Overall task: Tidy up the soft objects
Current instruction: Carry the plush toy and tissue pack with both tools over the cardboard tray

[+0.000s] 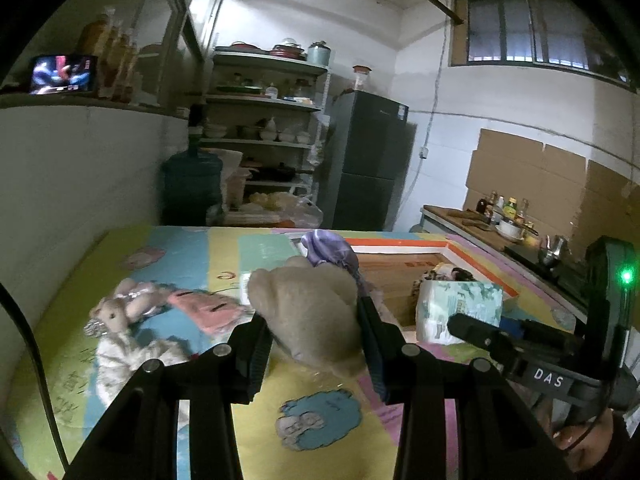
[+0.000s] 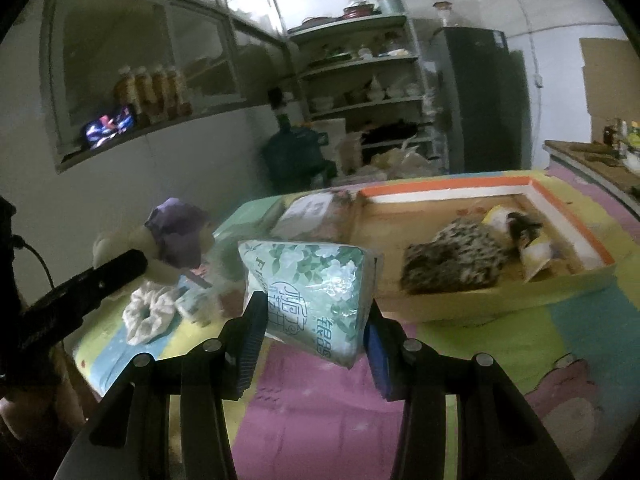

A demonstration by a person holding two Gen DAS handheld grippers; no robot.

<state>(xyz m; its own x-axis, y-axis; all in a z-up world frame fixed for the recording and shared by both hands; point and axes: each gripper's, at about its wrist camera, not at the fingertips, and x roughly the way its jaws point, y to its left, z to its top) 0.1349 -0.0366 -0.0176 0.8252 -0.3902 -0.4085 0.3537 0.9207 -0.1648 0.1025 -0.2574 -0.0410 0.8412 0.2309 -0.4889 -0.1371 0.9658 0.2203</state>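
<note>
Beige plush toy (image 1: 308,312) pinched between left gripper (image 1: 312,344) fingers, raised above the mat. Right gripper (image 2: 312,344) clamps a floral tissue pack (image 2: 308,296); cardboard tray (image 2: 560,280) lies ahead-right.

Dim, bluish indoor light; fisheye bending and black corners; right wrist view motion-blurred.
</note>
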